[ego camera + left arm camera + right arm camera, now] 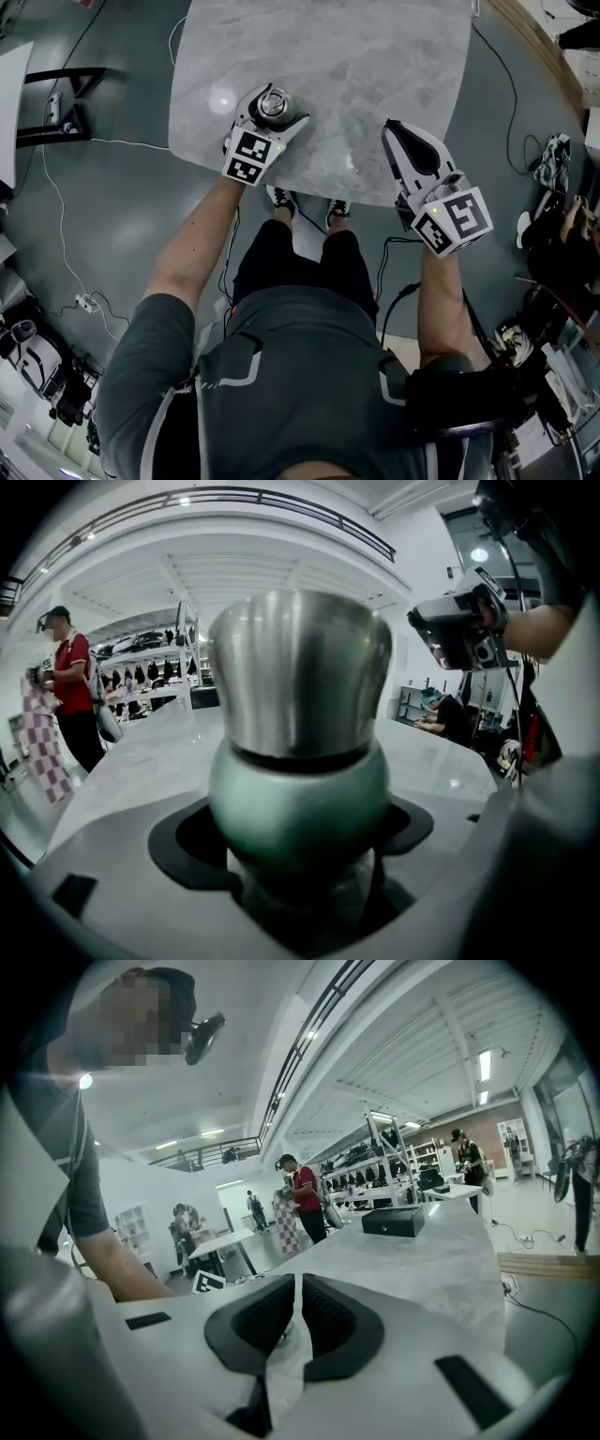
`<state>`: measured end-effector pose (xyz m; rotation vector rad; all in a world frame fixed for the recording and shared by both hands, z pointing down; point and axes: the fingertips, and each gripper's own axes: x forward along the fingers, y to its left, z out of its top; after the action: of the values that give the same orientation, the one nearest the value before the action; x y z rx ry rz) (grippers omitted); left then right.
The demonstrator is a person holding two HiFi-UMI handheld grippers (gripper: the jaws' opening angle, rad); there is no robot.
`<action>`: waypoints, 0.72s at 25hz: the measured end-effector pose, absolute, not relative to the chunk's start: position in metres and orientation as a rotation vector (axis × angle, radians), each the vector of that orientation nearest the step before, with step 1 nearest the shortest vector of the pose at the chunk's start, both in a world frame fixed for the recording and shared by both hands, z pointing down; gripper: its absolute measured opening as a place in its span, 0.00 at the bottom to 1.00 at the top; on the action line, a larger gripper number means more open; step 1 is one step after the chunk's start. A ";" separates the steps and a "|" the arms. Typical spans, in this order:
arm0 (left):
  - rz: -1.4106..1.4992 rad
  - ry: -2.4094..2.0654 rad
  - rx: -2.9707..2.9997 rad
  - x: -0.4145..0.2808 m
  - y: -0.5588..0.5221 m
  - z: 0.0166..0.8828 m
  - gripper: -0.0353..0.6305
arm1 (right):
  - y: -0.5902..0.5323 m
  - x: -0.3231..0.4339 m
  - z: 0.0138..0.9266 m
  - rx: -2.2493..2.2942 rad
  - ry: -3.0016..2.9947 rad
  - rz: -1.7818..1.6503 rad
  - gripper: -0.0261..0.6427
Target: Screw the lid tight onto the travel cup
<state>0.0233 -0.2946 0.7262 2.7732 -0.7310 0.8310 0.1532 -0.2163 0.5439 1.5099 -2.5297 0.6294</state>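
1. My left gripper (265, 120) is clamped round the travel cup (273, 101). In the left gripper view the green body (298, 799) sits snug between the dark pads (183, 841).
2. The cup stands on the marble table (375, 56), towards the near-left part of the top, with its long axis upright.
3. A steel top section (298, 667) sits on the green body with a dark seam between them. I judge that to be the lid, already set in place. Whether it is fully tight I cannot tell from here.
4. My right gripper (405, 141) hangs over the near-right part of the table. Its jaws are pressed together with nothing between them, and the right gripper view shows only bare marble beyond the pads (328, 1316).
5. The relation that matters is that the cup lies to the left of the right gripper, well apart from it. The left gripper is the nearer one, but it is busy bracing — so the twist falls to the right gripper.
6. To do that, I judge the right gripper would have to open, cross leftwards and come onto the steel top from above — square to that upright axis.
7. Count: one cup, one lid, one table, two grippers.
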 end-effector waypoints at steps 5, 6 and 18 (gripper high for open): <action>0.829 -0.785 2.772 0.009 -0.291 0.713 0.67 | -0.210 0.150 0.532 1.487 -2.544 0.594 0.11; 0.817 -0.787 2.764 0.005 -0.288 0.710 0.67 | -0.210 0.149 0.528 1.487 -2.546 0.586 0.11; 0.619 -0.794 2.740 -0.006 -0.228 0.622 0.67 | -0.189 0.160 0.469 1.483 -2.596 0.502 0.11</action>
<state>-0.0056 -0.2280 0.6218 2.7399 -0.7940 0.6185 0.1603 -0.1887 0.4690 1.4829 -2.5957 0.5022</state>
